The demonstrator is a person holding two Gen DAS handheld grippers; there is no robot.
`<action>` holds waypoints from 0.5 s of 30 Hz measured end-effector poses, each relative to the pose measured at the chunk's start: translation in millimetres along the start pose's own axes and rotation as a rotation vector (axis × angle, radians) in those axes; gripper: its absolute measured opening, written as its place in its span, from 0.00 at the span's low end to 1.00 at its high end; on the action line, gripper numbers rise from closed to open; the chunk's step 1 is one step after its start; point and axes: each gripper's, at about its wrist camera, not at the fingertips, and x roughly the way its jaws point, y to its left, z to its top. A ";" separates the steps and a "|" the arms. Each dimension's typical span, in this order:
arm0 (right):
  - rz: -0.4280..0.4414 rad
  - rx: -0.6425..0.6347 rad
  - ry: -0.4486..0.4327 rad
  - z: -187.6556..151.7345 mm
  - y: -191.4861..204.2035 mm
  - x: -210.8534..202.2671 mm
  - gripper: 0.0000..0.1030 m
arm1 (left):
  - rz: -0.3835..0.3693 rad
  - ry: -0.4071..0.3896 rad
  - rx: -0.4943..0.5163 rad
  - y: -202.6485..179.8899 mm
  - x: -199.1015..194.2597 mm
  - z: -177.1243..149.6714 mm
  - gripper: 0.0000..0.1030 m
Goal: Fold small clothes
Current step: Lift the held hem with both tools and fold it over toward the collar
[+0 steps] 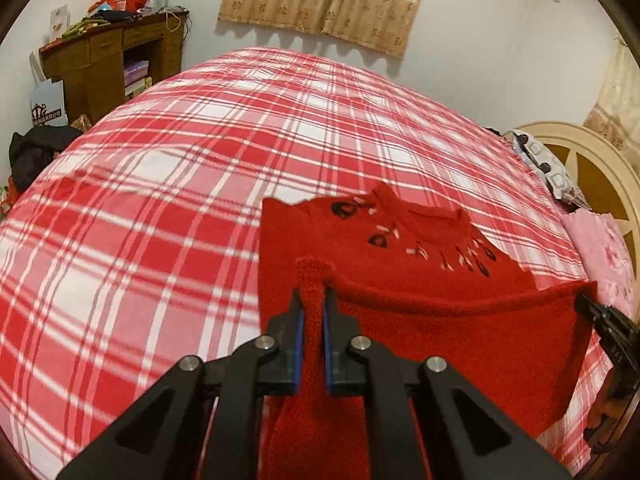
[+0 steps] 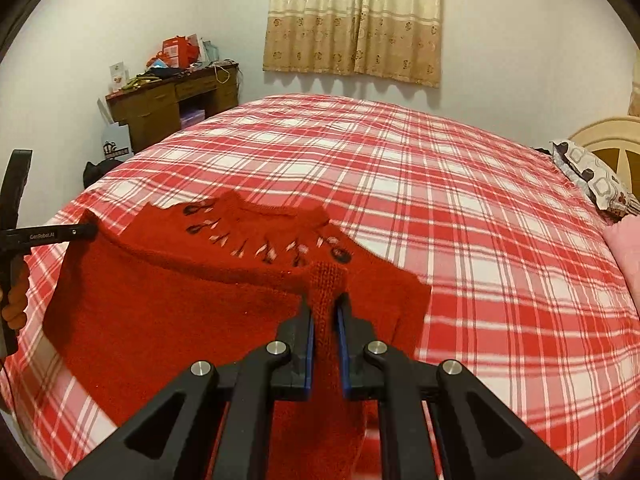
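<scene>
A small red knitted sweater (image 1: 420, 276) with dark and pale embroidery round its neck lies partly on the red-and-white plaid bed (image 1: 200, 160). Its near hem is lifted off the bed and stretched between both grippers. My left gripper (image 1: 313, 294) is shut on one corner of the hem. My right gripper (image 2: 325, 300) is shut on the other corner of the sweater (image 2: 180, 304). In the left wrist view the right gripper (image 1: 582, 300) shows at the right edge, pinching the hem. In the right wrist view the left gripper (image 2: 90, 230) shows at the left edge, with a hand (image 2: 16, 300) on its grip.
A pink folded cloth (image 1: 600, 260) and a patterned pillow (image 2: 592, 180) lie at the bed's right side by a cream headboard (image 1: 580, 152). A cluttered wooden desk (image 2: 168, 100) and dark bags (image 1: 32, 152) stand at the far left. Curtains (image 2: 352, 20) hang on the back wall.
</scene>
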 end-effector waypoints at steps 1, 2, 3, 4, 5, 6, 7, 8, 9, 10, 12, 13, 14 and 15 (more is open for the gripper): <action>-0.004 0.005 0.002 5.5 -1.7 6.2 0.09 | 0.000 0.001 -0.004 0.1 4.3 5.5 0.08; -0.006 0.012 0.003 12.6 -4.5 14.0 0.09 | 0.001 0.002 -0.009 0.8 7.2 9.8 0.08; -0.010 0.016 0.003 17.7 -6.3 19.6 0.09 | 0.003 0.003 -0.014 1.4 10.5 15.1 0.08; -0.017 0.017 0.002 23.8 -8.6 26.3 0.09 | 0.009 0.003 -0.022 1.9 14.9 22.4 0.08; -0.026 0.018 0.002 30.5 -10.7 34.0 0.09 | 0.012 0.004 -0.025 2.4 17.5 26.5 0.08; -0.034 0.020 0.003 37.5 -12.9 42.4 0.09 | 0.018 0.002 -0.025 2.2 20.6 31.8 0.08; -0.041 0.027 0.005 45.8 -16.0 52.7 0.09 | 0.027 -0.003 -0.021 1.0 24.2 38.2 0.08; -0.043 0.032 0.006 49.9 -16.6 59.5 0.09 | 0.040 -0.012 -0.013 -0.4 28.2 44.4 0.08; -0.050 0.038 0.007 56.0 -19.2 69.0 0.09 | 0.048 -0.016 -0.009 -1.1 30.9 48.4 0.08; -0.060 0.044 0.009 61.0 -21.9 79.4 0.09 | 0.056 -0.024 -0.011 -1.7 36.3 56.2 0.08; -0.063 0.073 0.024 65.0 -28.5 99.7 0.09 | 0.057 -0.027 -0.023 -0.9 45.6 65.8 0.08; -0.064 0.087 0.032 64.3 -30.8 108.3 0.09 | 0.058 -0.024 -0.030 -1.2 53.2 71.0 0.08; -0.071 0.096 0.038 63.0 -32.2 115.7 0.09 | 0.064 -0.022 -0.034 -1.6 60.0 73.9 0.08; -0.084 0.107 0.046 59.4 -34.4 125.6 0.09 | 0.073 -0.016 -0.038 -2.7 68.3 76.0 0.08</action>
